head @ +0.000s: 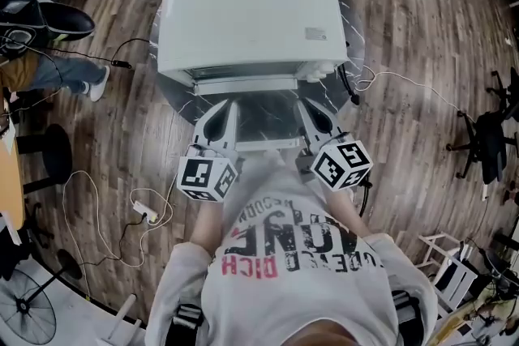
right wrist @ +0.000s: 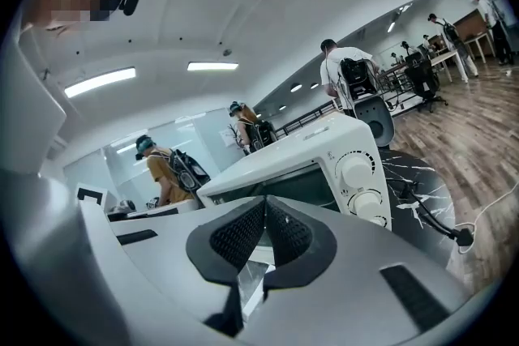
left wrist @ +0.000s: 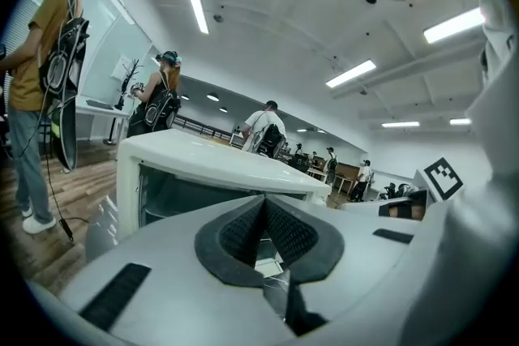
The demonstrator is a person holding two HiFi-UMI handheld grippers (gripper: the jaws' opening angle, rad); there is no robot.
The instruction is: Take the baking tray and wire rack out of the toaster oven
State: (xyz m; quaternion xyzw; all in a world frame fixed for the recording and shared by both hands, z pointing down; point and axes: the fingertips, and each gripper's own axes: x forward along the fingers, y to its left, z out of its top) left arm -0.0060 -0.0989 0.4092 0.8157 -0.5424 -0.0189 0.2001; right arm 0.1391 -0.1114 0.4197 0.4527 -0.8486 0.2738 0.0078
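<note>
The white toaster oven [head: 247,20] stands on a round dark marble table [head: 173,97], and its glass door [head: 263,121] is folded down flat toward me. The door's white handle [head: 268,146] is at the near edge. My left gripper [head: 229,108] lies over the door's left side and my right gripper [head: 302,108] over its right side, both pointing at the oven mouth. In the left gripper view the pads [left wrist: 243,235] meet with nothing seen between them. The same holds in the right gripper view [right wrist: 243,235]. The oven cavity [left wrist: 195,198] looks dark; I cannot make out the tray or rack.
The control knobs [right wrist: 357,170] sit on the oven's right front. A black cable [head: 350,87] runs off the table's right side. A power strip [head: 146,212] and loose cords lie on the wood floor at left. A person's shoes [head: 49,16] and an office chair [head: 486,142] are nearby.
</note>
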